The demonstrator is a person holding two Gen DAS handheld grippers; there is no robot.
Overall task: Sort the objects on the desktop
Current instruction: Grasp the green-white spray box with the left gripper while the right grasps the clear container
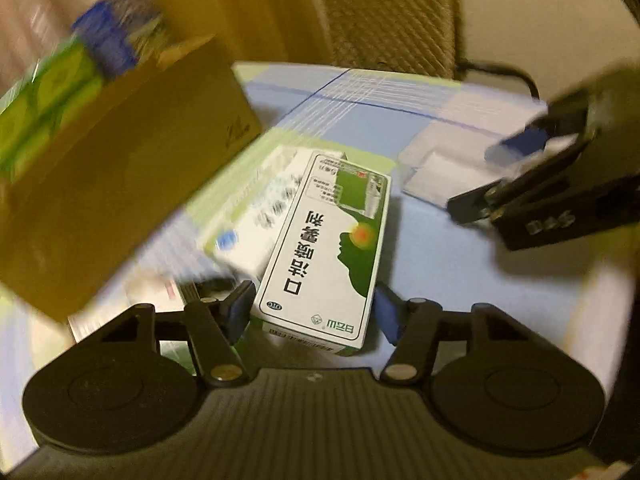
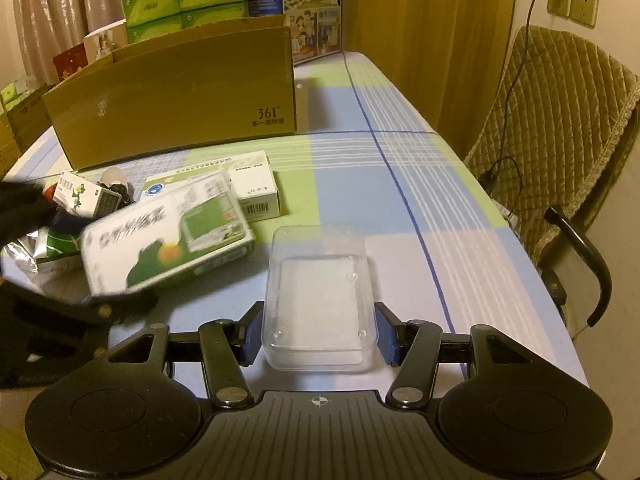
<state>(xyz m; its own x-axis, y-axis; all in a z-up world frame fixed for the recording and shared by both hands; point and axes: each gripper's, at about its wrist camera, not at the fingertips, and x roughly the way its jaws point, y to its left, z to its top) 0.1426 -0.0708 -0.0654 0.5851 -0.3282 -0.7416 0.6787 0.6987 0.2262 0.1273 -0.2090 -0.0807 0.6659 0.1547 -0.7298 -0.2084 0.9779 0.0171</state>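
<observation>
Mid-sort, the left tool (image 1: 314, 312) is clamped on the green-and-white medicine carton (image 1: 326, 248), seemingly bound for the brown cardboard box (image 2: 180, 96) at eleven o'clock, while the right tool (image 2: 319, 338), pads apart, brackets the clear plastic tray (image 2: 318, 300).

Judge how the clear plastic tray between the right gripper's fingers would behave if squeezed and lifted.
The clear plastic tray looks thin-walled and empty, so it is probably very light and may flex when the right gripper squeezes it. Its glossy sides could slip on the pads. Flat-bottomed and shallow, it seems unlikely to roll or tip.
</observation>
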